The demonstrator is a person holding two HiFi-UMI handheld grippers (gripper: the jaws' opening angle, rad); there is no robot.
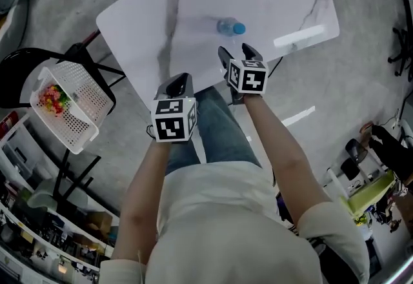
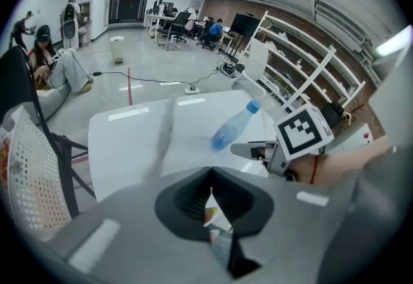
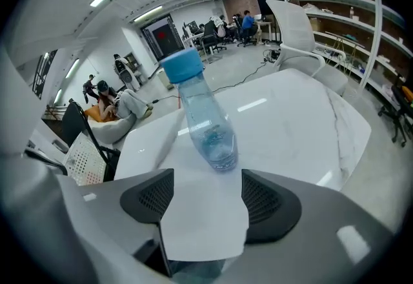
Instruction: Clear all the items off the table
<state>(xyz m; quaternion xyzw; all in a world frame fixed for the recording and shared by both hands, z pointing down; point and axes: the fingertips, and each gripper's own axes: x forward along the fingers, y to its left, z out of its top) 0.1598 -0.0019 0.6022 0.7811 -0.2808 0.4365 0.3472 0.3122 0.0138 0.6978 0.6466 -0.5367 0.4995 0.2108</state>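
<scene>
Left gripper [image 2: 210, 176]: jaws together at the tips, nothing between them. It hangs at the near edge of the table [image 1: 161, 18], over the person's lap, clear of any object.

Right gripper [image 3: 206, 192]: jaws apart, nothing between the pads. It sits over the near edge of the tabletop with the opening aimed at the bottle [image 3: 205, 124]. The bottle stands just beyond the jaw tips, not yet inside them.

Bottle: clear plastic with a blue cap [image 3: 182, 64], upright on its base near the middle of the table, somewhat toward the near side. It is the only item I see on the table. Fill level is unclear; the lower body looks bluish.

Handling judgement:
- Probably light, with thin walls that give under a squeeze.
- The smooth round body is likely slippery and may rotate or squirt out of a hard pinch.
- Tall with a narrow base, so a nudge from one jaw could tip it and set it rolling on the slick marble top.
- Best hold is across the mid-body, below the shoulder, both pads square to it and closing gently.
- The cap and neck are stiffer but offer little surface to grip.

Off to the left, apart from the table: a white perforated basket [image 1: 84, 108] on a black chair, with colourful items [image 1: 53, 99] inside. A likely drop point.
</scene>
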